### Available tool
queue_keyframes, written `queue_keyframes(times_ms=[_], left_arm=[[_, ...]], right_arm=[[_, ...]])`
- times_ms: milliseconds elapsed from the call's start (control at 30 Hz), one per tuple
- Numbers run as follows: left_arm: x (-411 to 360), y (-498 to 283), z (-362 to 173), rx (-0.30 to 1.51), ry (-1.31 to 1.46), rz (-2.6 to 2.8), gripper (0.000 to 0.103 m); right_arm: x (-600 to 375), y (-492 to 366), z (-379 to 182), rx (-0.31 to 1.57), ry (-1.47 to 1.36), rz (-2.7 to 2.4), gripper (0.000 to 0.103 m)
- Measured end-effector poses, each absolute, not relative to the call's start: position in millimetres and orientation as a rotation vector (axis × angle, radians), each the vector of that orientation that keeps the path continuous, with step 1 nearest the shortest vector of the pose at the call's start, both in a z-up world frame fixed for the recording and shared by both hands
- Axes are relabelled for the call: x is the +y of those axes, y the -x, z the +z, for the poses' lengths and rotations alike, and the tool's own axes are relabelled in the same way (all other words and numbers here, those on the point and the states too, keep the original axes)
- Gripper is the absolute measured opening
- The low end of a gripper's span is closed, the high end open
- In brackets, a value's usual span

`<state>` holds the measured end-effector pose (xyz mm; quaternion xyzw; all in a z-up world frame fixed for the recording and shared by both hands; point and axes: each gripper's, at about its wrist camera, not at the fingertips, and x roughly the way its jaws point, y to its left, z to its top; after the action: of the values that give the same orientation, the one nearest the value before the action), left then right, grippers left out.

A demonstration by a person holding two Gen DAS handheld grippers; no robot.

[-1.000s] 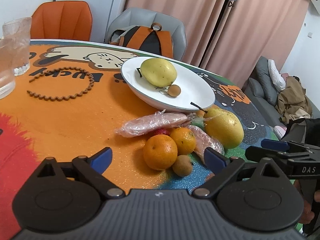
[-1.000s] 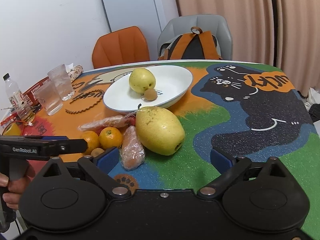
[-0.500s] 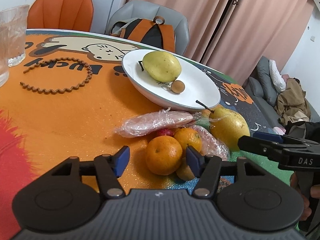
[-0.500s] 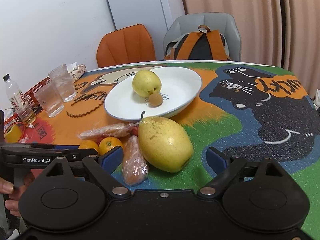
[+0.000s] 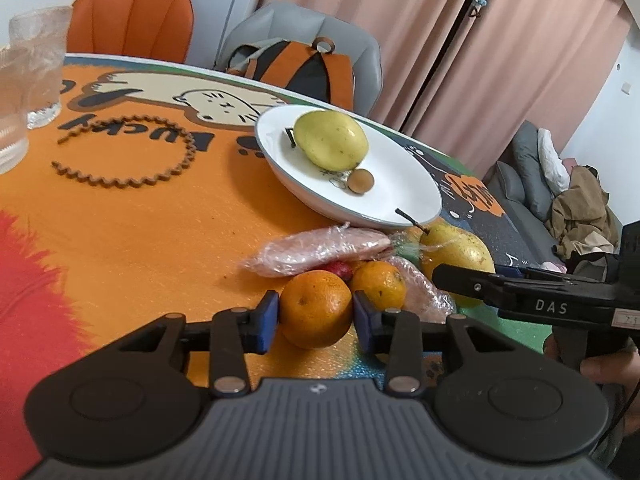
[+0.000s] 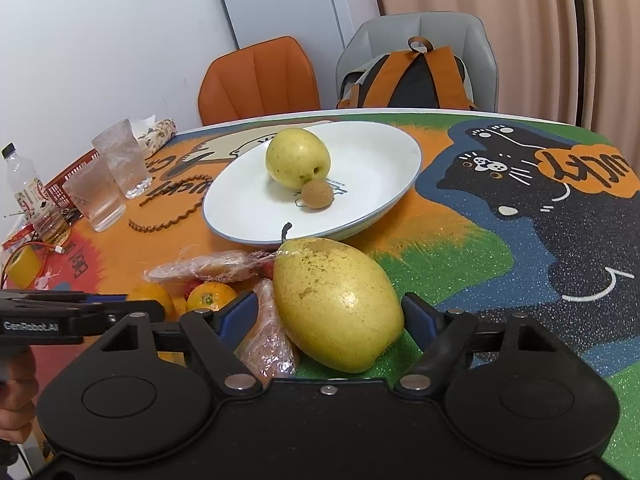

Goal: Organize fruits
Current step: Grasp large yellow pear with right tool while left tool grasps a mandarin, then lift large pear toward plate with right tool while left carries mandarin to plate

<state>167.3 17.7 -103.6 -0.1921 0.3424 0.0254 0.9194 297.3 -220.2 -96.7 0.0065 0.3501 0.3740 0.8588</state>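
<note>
Big yellow pear [image 6: 336, 304] between blue pads [image 6: 416, 316]

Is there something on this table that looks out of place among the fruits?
Yes. Two plastic-wrapped items lie in the fruit pile on the table in front of the white plate: one wrapped item behind the oranges, the other against the big yellow pear. They look like packaged food, not loose fruit; what they hold is unclear.
</note>
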Motion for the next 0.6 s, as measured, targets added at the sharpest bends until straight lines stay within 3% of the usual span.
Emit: queue_keyframes(times_ms=[100,200,600], left_arm=[[20.5,-165.0,-101.4,0.697,0.393,0.062,0.038],[23.2,-162.4,-99.8,0.690,0.394,0.072,0.038],[25.1,-160.2,-89.6,0.656,0.386,0.085,0.038]], right_arm=[[-218.3,-299.3,-97.7,0.739,-0.012,0.786,0.077],[-215.5,-300.3,-100.2,0.739,0.009,0.766,0.068],[-231.0,-293.0,-87.7,0.711,-0.014,0.725,0.066]])
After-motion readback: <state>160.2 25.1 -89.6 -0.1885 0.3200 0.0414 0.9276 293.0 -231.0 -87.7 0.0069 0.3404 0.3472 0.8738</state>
